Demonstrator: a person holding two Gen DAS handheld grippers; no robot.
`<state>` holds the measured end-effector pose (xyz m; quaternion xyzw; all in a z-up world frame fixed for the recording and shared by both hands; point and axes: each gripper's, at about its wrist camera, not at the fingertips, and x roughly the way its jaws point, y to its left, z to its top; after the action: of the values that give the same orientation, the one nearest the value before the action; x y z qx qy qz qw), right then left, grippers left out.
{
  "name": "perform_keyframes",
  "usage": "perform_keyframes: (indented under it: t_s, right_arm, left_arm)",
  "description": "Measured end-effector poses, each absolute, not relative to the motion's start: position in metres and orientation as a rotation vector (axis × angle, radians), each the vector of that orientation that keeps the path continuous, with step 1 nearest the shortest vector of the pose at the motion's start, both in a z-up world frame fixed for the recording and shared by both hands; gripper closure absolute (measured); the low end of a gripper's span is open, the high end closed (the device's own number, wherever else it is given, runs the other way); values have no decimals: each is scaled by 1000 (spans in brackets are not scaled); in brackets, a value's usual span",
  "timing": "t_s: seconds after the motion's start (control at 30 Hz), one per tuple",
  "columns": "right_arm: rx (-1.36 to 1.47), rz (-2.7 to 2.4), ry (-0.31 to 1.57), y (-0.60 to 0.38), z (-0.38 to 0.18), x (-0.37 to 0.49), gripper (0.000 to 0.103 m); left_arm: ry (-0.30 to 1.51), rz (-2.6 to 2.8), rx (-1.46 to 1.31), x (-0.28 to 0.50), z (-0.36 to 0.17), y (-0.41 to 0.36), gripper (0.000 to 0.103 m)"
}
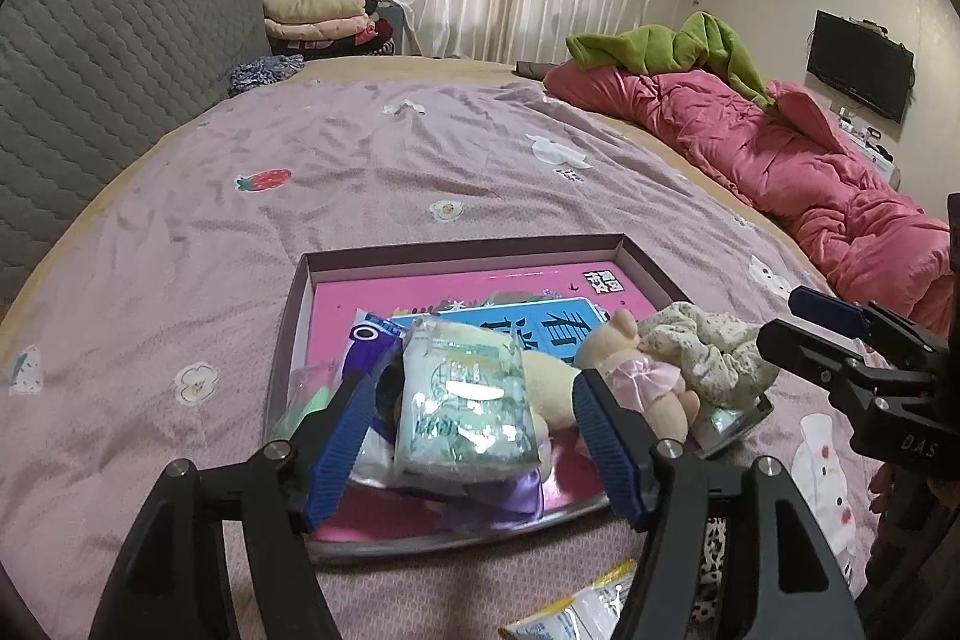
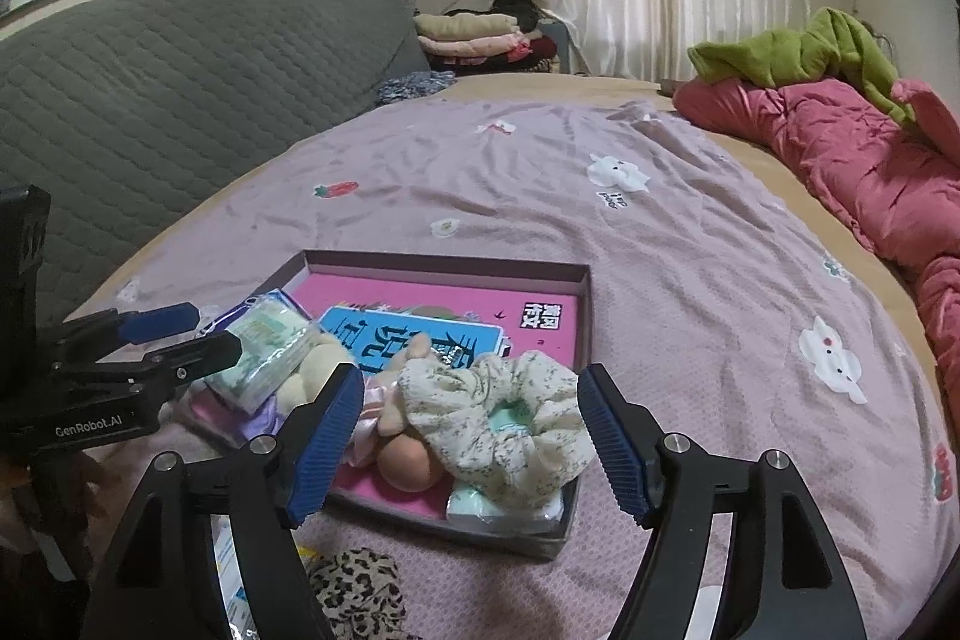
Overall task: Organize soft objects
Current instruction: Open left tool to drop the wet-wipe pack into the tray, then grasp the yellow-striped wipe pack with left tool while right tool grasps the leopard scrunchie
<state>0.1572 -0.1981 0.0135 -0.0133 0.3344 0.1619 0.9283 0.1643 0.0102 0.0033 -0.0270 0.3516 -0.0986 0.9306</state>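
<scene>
Bedroom light falls on a wide bed (image 1: 372, 172) spread with a mauve printed sheet, and near its front edge sits the shallow cardboard box (image 1: 456, 247) where the soft things are being gathered.

Inside the box, on top of a pink book (image 2: 444, 295), lie a plastic-wrapped tissue pack (image 1: 462, 400), a small plush bear (image 1: 630, 364) in a pink skirt and a cream floral scrunchie (image 2: 510, 412), the last at the box's right front corner with another pale pack under it. The left tool (image 1: 474, 430) stands with its blue pads apart on either side of the tissue pack, not pressing it. The right tool (image 2: 468, 436) is likewise spread wide around the scrunchie, with a gap at each pad. Both items look set down, so most of the sorting appears done.

Still outside, on the sheet between the box and the bed's front edge, are a leopard-print fabric piece (image 2: 354, 580) and a yellow-and-white packet (image 1: 576, 616); whether the packet belongs in the box is unclear.

Beyond the box the sheet is open to the grey quilted headboard (image 1: 108, 58) on the left; a pink duvet (image 1: 810, 172) is bunched along the right edge. The two tools sit close together, so crossing paths is the likeliest snag.
</scene>
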Motion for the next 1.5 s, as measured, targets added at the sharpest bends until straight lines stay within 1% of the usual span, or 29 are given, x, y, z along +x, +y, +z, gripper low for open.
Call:
perform_keyframes:
  t_s: [0.3, 0.53, 0.87, 1.07, 1.37, 1.5]
  right_arm:
    - [12, 415, 680, -201, 14, 144, 28]
    - [-10, 460, 693, -196, 14, 130, 27]
    - [2, 515, 777, -199, 0, 102, 27]
    - [-52, 522, 806, -199, -4, 89, 27]
    - [-82, 533, 867, -201, -16, 83, 27]
    - [-103, 546, 898, -196, -22, 83, 27]
  left_arm:
    - [748, -191, -66, 136, 2, 12, 34]
    - [788, -226, -87, 116, 2, 4, 34]
    - [955, -289, -93, 90, -25, -14, 34]
    - [1032, -326, -114, 80, -40, -24, 34]
    - [1126, -325, -96, 79, -60, -40, 34]
    - [1141, -313, -74, 79, -66, -45, 33]
